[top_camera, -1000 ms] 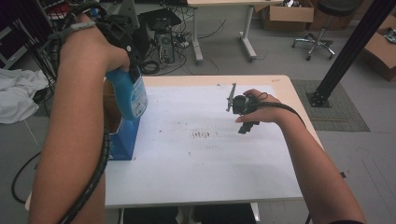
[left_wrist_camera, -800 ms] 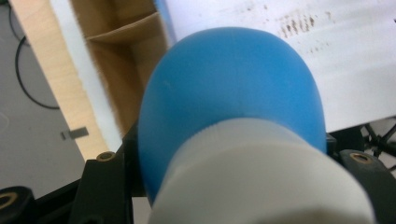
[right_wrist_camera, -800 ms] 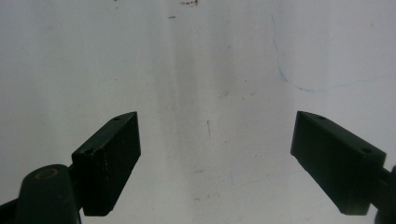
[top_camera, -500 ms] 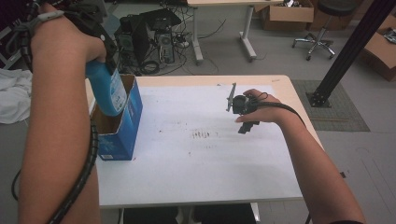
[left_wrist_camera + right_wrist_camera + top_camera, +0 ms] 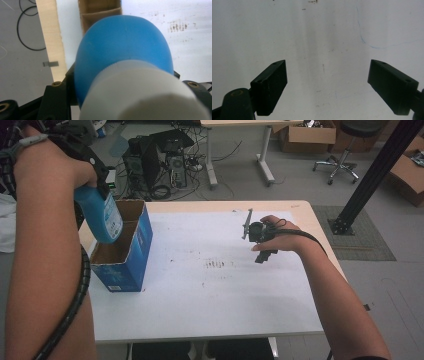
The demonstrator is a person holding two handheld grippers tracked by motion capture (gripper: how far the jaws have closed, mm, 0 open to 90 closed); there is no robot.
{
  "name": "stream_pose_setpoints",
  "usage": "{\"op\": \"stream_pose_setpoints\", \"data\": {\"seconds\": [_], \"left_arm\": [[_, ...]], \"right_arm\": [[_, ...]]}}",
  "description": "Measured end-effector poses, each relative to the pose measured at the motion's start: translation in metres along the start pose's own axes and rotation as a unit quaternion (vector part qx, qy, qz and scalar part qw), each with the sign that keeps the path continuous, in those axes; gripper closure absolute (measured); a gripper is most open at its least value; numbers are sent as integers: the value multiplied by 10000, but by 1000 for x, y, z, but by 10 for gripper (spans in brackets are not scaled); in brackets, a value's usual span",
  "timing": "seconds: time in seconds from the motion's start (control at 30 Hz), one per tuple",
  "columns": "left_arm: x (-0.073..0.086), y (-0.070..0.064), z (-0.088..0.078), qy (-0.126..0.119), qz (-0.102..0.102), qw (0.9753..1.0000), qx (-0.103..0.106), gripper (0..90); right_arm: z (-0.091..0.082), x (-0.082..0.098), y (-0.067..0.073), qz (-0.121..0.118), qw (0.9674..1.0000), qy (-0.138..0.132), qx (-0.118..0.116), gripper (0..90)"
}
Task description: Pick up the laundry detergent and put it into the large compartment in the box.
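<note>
In the high view my left gripper (image 5: 94, 181) is raised at the far left, shut on a blue bottle (image 5: 103, 217) with a label. The bottle hangs bottom down over the open top of a blue cardboard box (image 5: 131, 256) at the table's left edge. In the left gripper view the bottle's blue body (image 5: 125, 47) and white cap (image 5: 142, 92) sit between the jaws, with the box's brown inside (image 5: 100, 11) below. My right gripper (image 5: 253, 232) rests low over the table's far right, open; its jaws stand wide apart (image 5: 327, 85) with bare white surface between them.
The white table top (image 5: 210, 295) has faint dark marks near its middle (image 5: 215, 265). Computer towers and cables (image 5: 160, 165) stand on the floor behind the table. A black slanted post (image 5: 370, 175) rises at the right, with an office chair (image 5: 345, 150) beyond.
My left arm has carried the bottle leftward, from in front of the box to above its open top. The right gripper has not moved.
</note>
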State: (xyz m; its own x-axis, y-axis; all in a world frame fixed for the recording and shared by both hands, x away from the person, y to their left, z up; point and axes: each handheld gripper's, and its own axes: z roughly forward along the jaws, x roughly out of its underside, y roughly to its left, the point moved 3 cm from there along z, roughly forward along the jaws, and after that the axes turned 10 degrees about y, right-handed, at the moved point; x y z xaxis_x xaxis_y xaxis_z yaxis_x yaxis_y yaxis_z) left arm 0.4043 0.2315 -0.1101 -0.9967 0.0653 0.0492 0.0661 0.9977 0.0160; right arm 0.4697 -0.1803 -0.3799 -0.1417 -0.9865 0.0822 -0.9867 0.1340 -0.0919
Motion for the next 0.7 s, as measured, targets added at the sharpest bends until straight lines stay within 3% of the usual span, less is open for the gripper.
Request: {"op": "stream_pose_setpoints", "data": {"seconds": [0.33,0.43,0.47,0.5,0.53,0.57,0.6,0.7], "left_arm": [[-6,14,34,61,-43,10000,41,394],[-10,16,54,68,-37,10000,57,394],[-10,16,54,68,-37,10000,57,395],[-12,17,66,130,-42,9998,129,394],[-12,17,66,130,-42,9998,129,394],[-14,17,78,211,-43,9996,168,394],[-14,17,78,211,-43,9996,168,394],[-18,17,98,289,-42,9995,137,394]], "right_arm": [[0,0,1,18,10000,28,7,161],[0,0,2,19,10000,33,5,160],[0,0,2,19,10000,33,5,160],[0,-1,2,7,10000,30,12,161],[1,-1,2,11,10000,31,11,161],[0,-1,2,-5,10000,54,17,160],[0,-2,3,-7,10000,47,18,161],[1,-2,3,-20,10000,37,17,161]]}}
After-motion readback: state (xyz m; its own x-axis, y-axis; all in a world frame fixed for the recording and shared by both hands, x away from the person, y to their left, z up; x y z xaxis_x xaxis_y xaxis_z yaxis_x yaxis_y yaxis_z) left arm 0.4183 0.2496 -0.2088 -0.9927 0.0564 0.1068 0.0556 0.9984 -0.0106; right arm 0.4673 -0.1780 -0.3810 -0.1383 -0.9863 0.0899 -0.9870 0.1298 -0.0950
